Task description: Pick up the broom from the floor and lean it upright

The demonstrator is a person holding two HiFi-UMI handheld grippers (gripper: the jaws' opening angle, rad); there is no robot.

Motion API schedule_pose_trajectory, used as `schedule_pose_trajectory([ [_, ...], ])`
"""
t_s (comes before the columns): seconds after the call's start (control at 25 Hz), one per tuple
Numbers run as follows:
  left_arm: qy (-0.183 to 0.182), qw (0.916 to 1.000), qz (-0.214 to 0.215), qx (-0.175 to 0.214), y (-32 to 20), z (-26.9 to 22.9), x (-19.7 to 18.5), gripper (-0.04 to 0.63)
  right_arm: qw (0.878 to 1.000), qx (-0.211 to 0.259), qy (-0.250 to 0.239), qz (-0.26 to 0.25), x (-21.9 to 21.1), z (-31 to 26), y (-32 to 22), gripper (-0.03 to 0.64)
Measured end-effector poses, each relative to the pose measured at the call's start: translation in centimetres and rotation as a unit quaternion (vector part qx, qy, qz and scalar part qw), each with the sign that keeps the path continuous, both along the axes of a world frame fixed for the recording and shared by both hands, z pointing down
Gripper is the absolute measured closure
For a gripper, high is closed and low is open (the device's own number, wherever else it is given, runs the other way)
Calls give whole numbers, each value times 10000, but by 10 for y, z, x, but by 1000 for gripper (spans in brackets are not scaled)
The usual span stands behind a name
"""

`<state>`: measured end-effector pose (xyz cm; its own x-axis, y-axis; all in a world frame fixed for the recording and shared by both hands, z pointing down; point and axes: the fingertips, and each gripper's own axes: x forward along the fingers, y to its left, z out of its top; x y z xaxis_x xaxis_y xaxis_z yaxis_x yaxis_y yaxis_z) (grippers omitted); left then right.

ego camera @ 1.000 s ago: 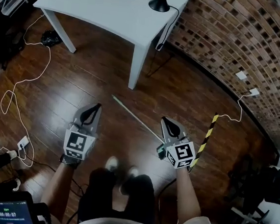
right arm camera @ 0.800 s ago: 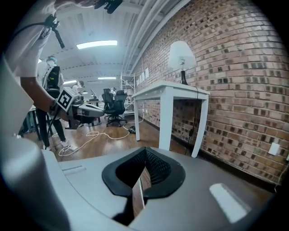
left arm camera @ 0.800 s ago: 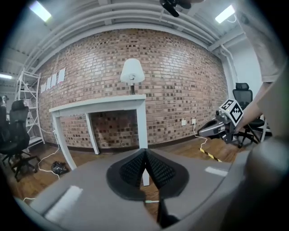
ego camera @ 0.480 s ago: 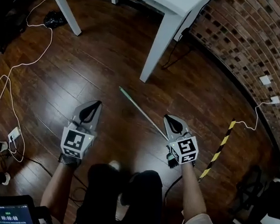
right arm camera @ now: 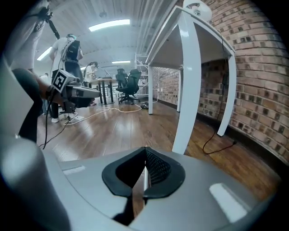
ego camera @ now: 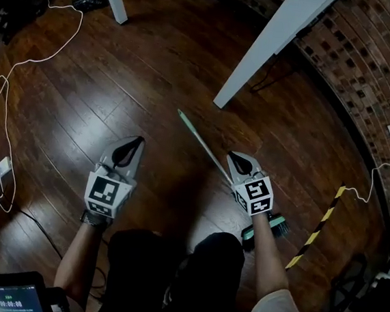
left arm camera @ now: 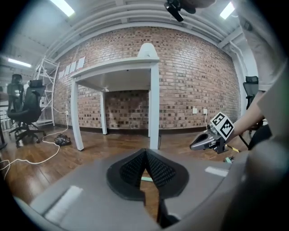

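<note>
On the wooden floor (ego camera: 155, 66) the broom (ego camera: 200, 141) lies flat, its handle slanting under the right gripper (ego camera: 235, 157), whose fingers, like the left gripper's (ego camera: 137, 141), are pressed together empty and should likely part before straddling that thin handle.

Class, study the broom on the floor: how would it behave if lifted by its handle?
The broom has a thin straight handle that looks stiff, so it probably rises as one piece. Its brush head sits at one end, which will likely sag. The slim handle may roll or slip in jaws.
</note>
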<state>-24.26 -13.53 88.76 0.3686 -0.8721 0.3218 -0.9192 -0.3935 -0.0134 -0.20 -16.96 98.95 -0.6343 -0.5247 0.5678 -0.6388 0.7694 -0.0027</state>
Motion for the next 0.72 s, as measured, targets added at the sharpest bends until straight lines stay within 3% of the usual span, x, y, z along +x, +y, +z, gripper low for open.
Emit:
schedule_pose_trajectory([
  [0.52, -226, 9993, -15, -288, 36, 73, -19, 594, 9914, -643, 876, -730, -19, 142, 0, 598],
  [0.72, -254, 9987, 94, -421, 46, 89, -18, 594, 9820, -952, 1341, -931, -16, 186, -9, 540],
])
